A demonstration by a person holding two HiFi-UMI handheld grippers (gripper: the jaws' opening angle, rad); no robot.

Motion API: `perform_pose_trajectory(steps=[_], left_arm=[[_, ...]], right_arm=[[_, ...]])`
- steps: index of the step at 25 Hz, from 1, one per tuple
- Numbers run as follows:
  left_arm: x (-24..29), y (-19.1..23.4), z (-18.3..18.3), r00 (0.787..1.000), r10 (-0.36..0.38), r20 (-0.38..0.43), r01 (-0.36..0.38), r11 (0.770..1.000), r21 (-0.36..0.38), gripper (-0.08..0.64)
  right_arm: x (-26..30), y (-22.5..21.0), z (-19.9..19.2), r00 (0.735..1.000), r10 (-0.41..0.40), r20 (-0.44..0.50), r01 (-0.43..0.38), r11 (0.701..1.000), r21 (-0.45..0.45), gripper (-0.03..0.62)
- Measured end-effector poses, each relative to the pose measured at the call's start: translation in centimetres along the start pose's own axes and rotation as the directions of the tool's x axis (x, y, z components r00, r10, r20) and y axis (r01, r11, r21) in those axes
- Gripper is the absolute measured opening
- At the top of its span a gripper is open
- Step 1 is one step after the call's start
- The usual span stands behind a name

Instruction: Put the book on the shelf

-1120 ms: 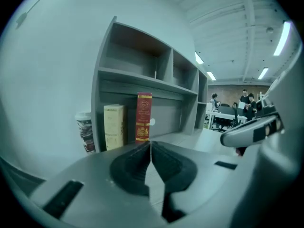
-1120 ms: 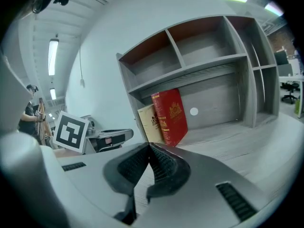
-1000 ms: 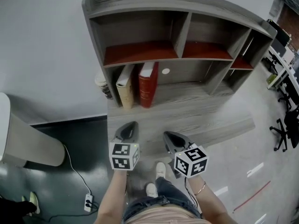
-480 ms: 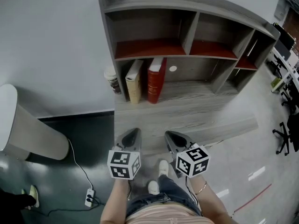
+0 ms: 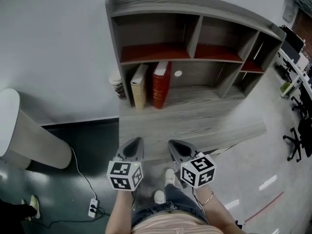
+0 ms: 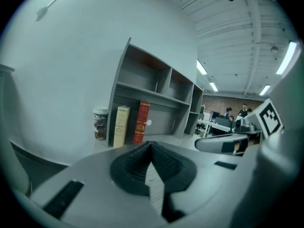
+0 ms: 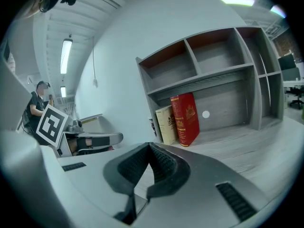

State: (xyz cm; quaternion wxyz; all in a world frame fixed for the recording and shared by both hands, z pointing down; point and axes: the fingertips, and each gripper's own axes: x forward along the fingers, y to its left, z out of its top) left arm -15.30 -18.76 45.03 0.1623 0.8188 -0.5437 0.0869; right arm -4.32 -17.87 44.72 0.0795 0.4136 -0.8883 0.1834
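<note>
A red book (image 5: 161,84) and a cream book (image 5: 139,87) stand upright side by side in the lower left compartment of the grey shelf unit (image 5: 195,6). Neither gripper touches them. My left gripper (image 5: 134,143) hangs over the desk's front edge, jaws shut with nothing between them. My right gripper (image 5: 172,145) is beside it, also shut and empty. The left gripper view has the cream book (image 6: 121,126) and red book (image 6: 141,122) far beyond the closed left gripper (image 6: 151,144). In the right gripper view the red book (image 7: 186,118) leans slightly against the cream book (image 7: 166,124), past the closed right gripper (image 7: 150,146).
A paper cup (image 5: 117,85) stands just left of the shelf unit on the grey wooden desk (image 5: 195,121). A white rounded object (image 5: 24,135) and a power strip (image 5: 92,209) are on the dark floor at left. Office chairs (image 5: 297,135) stand at the far right.
The head view has swung a little, so the shelf sits further right in the picture. Both grippers stay shut and side by side, slightly lower in the view.
</note>
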Motion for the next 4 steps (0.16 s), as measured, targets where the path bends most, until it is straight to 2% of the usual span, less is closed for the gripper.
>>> perform_pose_trajectory(steps=[4], left_arm=[[-0.98, -0.34, -0.23, 1.0, -0.012, 0.005, 0.012, 1.0, -0.027, 0.012]], right_arm=[[-0.59, 0.71, -0.42, 1.0, 0.001, 0.0, -0.001, 1.0, 0.004, 0.009]])
